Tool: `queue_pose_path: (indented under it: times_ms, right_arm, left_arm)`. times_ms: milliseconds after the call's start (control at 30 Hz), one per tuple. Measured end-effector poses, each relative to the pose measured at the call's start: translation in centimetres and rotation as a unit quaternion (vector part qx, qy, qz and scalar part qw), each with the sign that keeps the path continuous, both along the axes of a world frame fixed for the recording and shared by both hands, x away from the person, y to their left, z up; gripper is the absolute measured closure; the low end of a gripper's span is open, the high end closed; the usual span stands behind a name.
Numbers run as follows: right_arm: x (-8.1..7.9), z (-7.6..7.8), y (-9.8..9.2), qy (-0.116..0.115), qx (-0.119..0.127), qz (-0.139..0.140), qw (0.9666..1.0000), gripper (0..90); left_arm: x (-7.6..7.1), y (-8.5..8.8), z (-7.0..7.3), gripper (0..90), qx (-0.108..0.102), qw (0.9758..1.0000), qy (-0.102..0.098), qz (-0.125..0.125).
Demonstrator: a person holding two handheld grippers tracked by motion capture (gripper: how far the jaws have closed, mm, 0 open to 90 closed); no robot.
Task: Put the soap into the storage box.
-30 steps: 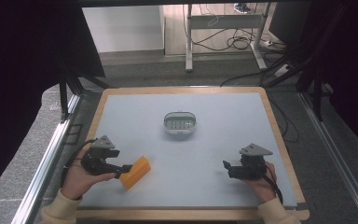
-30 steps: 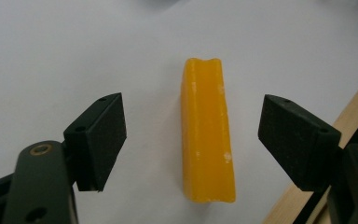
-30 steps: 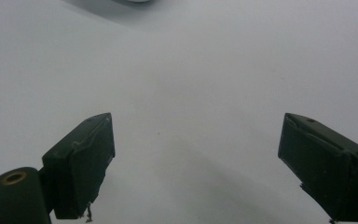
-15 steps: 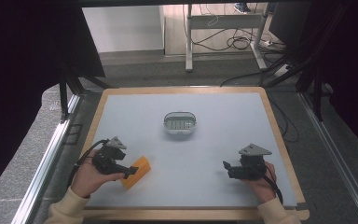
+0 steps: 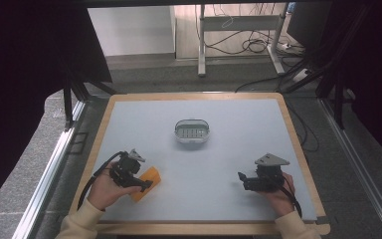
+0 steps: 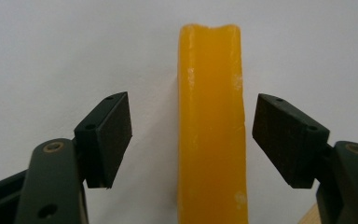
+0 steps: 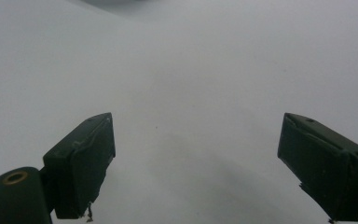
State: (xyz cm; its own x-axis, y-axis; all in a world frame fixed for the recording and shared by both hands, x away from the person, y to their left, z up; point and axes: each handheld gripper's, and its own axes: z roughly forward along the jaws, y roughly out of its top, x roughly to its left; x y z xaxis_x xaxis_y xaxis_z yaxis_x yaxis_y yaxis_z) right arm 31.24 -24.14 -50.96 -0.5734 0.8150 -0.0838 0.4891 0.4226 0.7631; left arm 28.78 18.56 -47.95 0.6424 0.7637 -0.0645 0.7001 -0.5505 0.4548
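the pale grey table (image 5: 229, 164) sits in a wooden frame. my left gripper (image 6: 191, 140) has its jaws around the orange block (image 6: 212, 140), closing in but not yet touching, well nearer me than the small oval dish (image 5: 191, 131). the grab isn't finished. the block looks waxy, smooth and slab-shaped. my right gripper (image 7: 196, 163) gapes wide, empty.

On the pale desk (image 5: 229, 164) with its wooden rim, the left tool (image 5: 142, 184) sits at the near left, its tip over an orange block (image 5: 148, 180) lying flat there; its jaws have just been closing, and whether they touch the block cannot be told from above. A small grey oval dish (image 5: 192, 132) stands near the middle, well apart. The right tool (image 5: 242, 179) rests at the near right, pointing left over bare desk.
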Motion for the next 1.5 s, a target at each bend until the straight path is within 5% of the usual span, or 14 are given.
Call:
queue_pose_path:
  times_ms: [233,467,633,900,1500]
  right_arm:
    - [0.0,-0.1,0.1,0.003,-0.006,-0.001,1.0000,11.8]
    - [0.1,-0.3,0.1,0.009,-0.011,0.003,0.9999,12.4]
    - [0.0,-0.2,0.1,0.006,-0.012,0.003,0.9999,12.6]
    - [-0.1,-0.2,0.1,0.007,-0.013,0.004,0.9999,12.9]
    - [-0.1,-0.2,0.1,0.007,-0.015,0.003,0.9999,13.1]
  left_arm:
    - [0.7,-1.0,-1.0,34.5,0.016,0.9995,0.027,-0.002]
    - [0.8,-1.7,-1.4,43.4,0.031,0.9991,0.030,-0.002]
    - [0.8,-1.8,-1.9,61.2,0.035,0.9987,0.038,-0.001]
    - [0.7,-1.8,-1.7,61.8,0.045,0.9983,0.037,-0.005]
    - [0.6,-0.2,1.1,61.9,-0.009,0.9994,0.011,-0.033]
